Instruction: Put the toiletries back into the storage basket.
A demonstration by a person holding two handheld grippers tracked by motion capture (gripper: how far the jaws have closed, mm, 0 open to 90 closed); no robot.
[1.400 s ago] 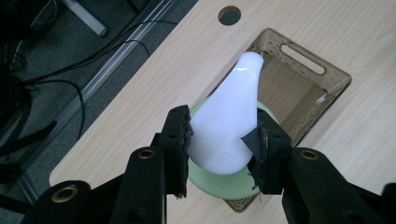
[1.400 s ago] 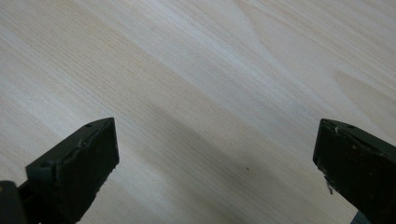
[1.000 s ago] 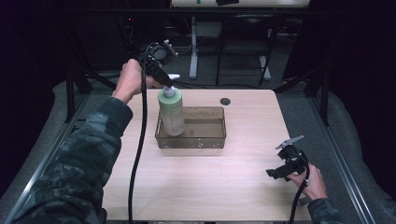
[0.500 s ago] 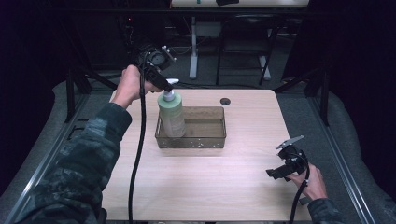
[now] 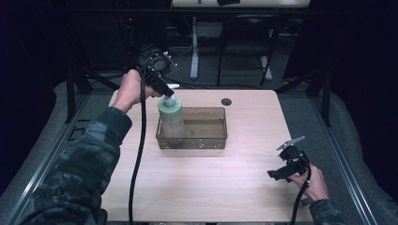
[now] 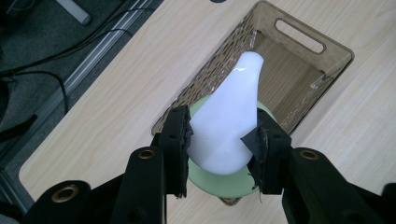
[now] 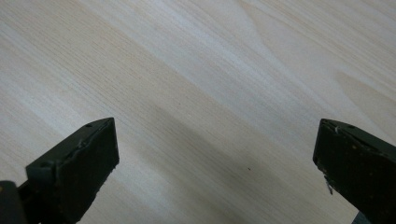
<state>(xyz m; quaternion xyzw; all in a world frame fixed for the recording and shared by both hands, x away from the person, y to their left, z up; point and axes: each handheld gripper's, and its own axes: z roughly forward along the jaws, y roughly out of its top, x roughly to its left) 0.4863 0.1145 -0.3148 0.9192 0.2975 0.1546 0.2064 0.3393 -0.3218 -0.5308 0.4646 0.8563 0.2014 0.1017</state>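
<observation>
My left gripper (image 5: pixel 165 90) is clamped on the white pump head (image 6: pixel 229 122) of a pale green pump bottle (image 5: pixel 171 118). In the left gripper view my 2 black jaws press against either side of the pump's base, with its spout running away from me over the basket. The green shoulder of the bottle peeks out just under the jaws.

The bottle stands upright at the left end of a translucent brown plastic basket (image 5: pixel 206 140), which has perforated walls and a slot handle at its far end. From the high view I cannot tell whether the bottle's base rests on the basket floor or hangs just above it. The basket sits on the far middle part of the light wooden table (image 5: pixel 197 187), and the rest of it holds nothing but the bottle. A small dark round spot (image 5: pixel 226 101) lies on the table just beyond the basket's right corner.

My left hand (image 5: pixel 131 89) reaches in from the far left corner, sleeve in a camouflage pattern, with the black cable trailing down toward me.

My right gripper (image 5: pixel 283 169) is near the front right corner of the table, well apart from the basket. Its 2 jaws are spread wide with nothing between them, just bare wood grain below.
</observation>
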